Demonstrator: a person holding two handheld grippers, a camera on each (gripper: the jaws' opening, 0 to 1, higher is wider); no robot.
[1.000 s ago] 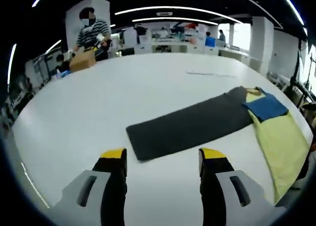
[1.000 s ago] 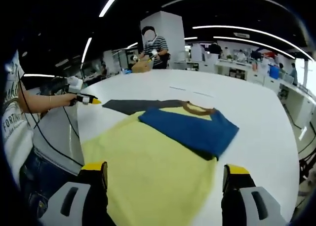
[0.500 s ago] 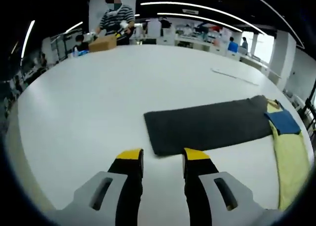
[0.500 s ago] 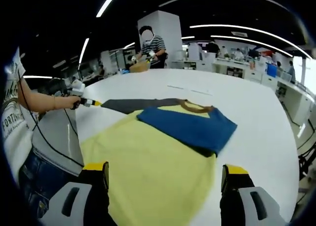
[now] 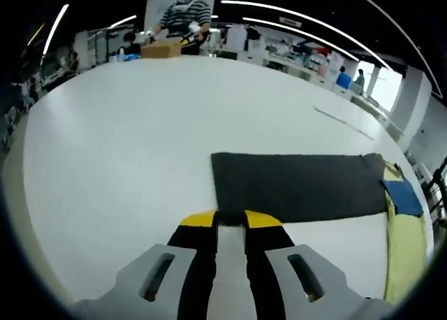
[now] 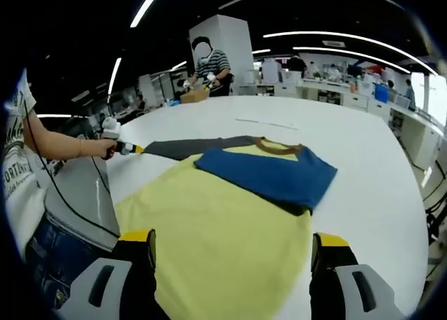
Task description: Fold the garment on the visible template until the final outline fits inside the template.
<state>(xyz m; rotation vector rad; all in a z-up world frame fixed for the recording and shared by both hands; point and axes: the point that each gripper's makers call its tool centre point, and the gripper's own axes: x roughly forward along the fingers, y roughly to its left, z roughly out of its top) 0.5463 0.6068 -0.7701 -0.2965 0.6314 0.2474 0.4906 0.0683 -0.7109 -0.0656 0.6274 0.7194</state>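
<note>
The garment lies flat on the white table [image 5: 105, 138], with a yellow body [image 6: 223, 229], a blue sleeve [image 6: 269, 175] folded across it and a brown collar [image 6: 279, 147]. Its dark grey sleeve [image 5: 293, 186] stretches out sideways. My left gripper [image 5: 230, 219] has its jaws drawn nearly together on the near corner of that sleeve, a narrow gap still showing. In the right gripper view the left gripper [image 6: 130, 148] sits at the grey sleeve's [image 6: 192, 147] far tip, held by a hand. My right gripper [image 6: 232, 240] is wide open, its jaws straddling the yellow hem.
A person in a striped shirt [image 5: 185, 16] works at a cardboard box [image 5: 160, 49] on the far side of the table. A thin strip [image 5: 342, 121] lies on the table beyond the garment. The person holding the grippers stands by the table edge [image 6: 91, 194].
My left gripper has moved in to the grey sleeve's corner and its jaws have closed from wide apart to nearly together. The right gripper has stayed open over the hem.
</note>
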